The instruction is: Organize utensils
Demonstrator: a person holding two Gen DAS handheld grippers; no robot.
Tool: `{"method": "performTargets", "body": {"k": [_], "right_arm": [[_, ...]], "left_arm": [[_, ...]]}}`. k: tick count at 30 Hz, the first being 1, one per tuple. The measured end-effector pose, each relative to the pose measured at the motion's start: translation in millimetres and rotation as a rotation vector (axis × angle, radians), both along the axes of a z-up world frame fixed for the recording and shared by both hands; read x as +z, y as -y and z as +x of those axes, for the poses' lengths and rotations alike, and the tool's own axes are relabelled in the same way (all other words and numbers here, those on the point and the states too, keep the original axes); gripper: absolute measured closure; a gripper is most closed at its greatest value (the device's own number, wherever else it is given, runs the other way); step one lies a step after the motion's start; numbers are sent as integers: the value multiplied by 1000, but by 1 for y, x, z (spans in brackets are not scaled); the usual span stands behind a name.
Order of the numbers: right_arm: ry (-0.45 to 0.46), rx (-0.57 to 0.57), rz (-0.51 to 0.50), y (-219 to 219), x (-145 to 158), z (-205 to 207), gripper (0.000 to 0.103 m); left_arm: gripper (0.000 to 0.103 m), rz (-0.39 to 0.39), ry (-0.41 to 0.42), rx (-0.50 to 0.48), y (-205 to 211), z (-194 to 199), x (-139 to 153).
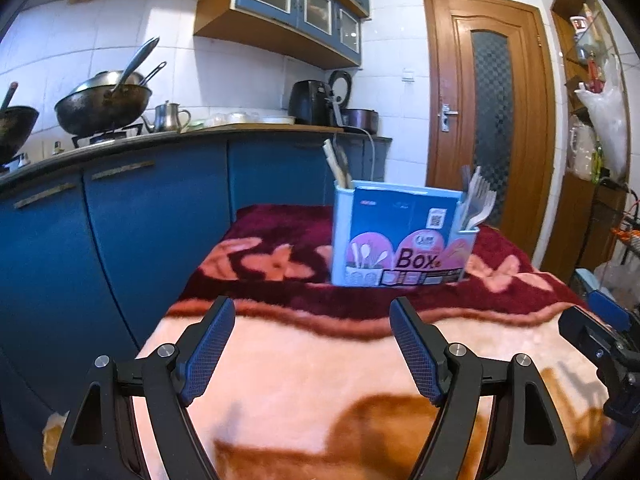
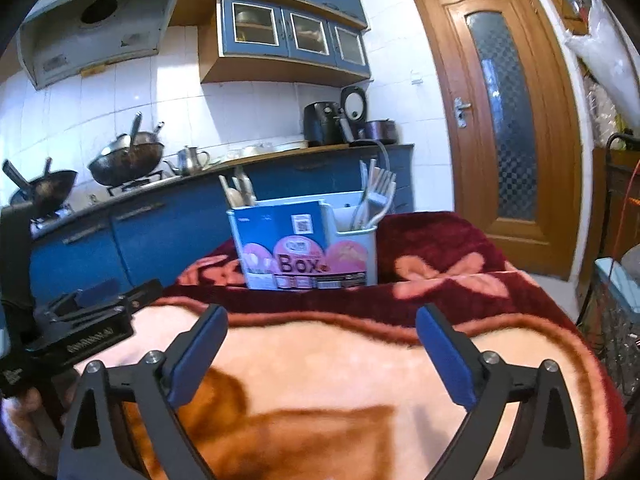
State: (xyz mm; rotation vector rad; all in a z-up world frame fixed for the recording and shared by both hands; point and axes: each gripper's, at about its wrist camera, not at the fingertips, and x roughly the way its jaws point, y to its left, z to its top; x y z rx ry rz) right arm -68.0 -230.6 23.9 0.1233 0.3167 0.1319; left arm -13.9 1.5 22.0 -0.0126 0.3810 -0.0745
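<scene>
A light blue utensil box (image 1: pixel 402 236) (image 2: pixel 306 246) labelled "Box" stands on a blanket-covered table (image 1: pixel 312 360) (image 2: pixel 320 368), toward its far side. White forks (image 1: pixel 478 200) (image 2: pixel 376 200) stick up from its right compartment, and pale handles (image 1: pixel 336 166) (image 2: pixel 238 192) rise from its left end. My left gripper (image 1: pixel 314 312) is open over the pink part of the blanket, short of the box, with nothing between its fingers. My right gripper (image 2: pixel 322 320) is open too, equally empty, also short of the box. Each gripper shows at the edge of the other's view.
Blue kitchen cabinets (image 1: pixel 120 216) run along the table's left side, with woks (image 1: pixel 104 104) and a kettle (image 1: pixel 170 117) on the counter. A wooden door (image 1: pixel 488 100) stands behind the box. Shelves with bags (image 1: pixel 600 112) and a wire rack (image 2: pixel 612 320) crowd the right.
</scene>
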Motion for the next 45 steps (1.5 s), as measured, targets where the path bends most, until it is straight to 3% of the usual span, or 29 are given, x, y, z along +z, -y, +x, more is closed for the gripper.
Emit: {"method": "performTargets", "body": {"k": [8,45], "right_arm": [[35,-75,1,9,-13,4,1],[30,-76,-16,7,-14,3,1]], "left_arm": [[23,-14,-5,25,-3,9,-15],[23,-20,17,24,-2,4,-18]]}}
